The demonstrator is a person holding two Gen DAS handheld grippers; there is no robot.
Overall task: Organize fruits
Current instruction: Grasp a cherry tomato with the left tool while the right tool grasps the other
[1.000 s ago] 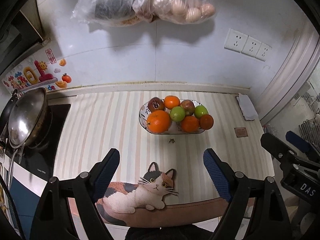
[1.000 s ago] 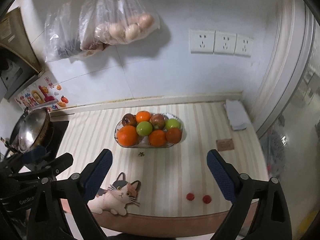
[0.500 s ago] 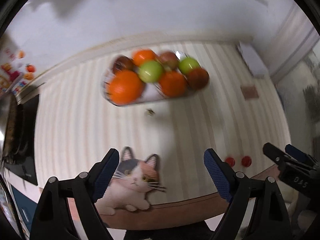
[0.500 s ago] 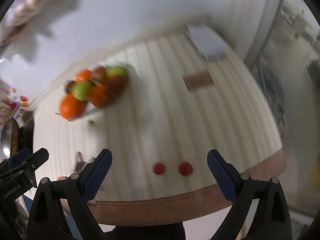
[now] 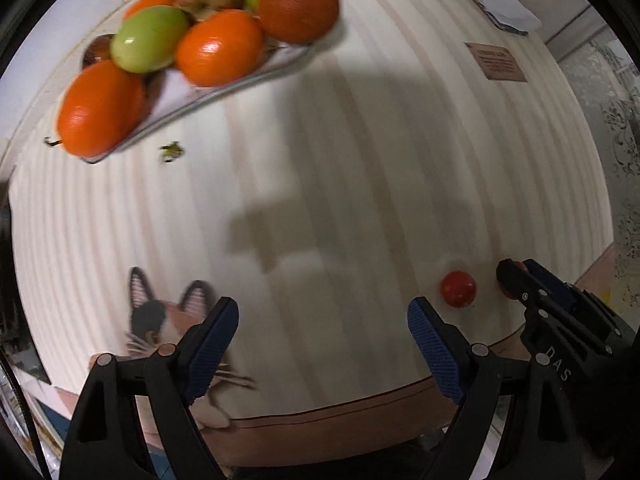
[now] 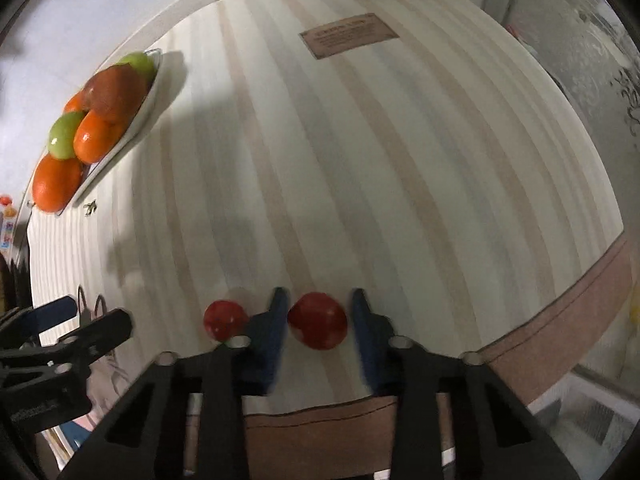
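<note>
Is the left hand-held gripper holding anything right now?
No, the left hand-held gripper stands open over bare tabletop, nothing between its fingers.

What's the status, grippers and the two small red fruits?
Right gripper shut on one red fruit. Left gripper open, empty. Other red fruit loose alongside. Nothing blocking.

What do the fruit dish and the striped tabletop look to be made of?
Fruit dish: probably glazed ceramic or glass; its rim is thin, pale and smooth, but blur leaves it open.
Striped tabletop: looks like a matte printed vinyl or cloth cover, not bare wood; the cream and tan stripes are flat and even, a cartoon cat is printed on it, and a brown band borders its near edge.
</note>
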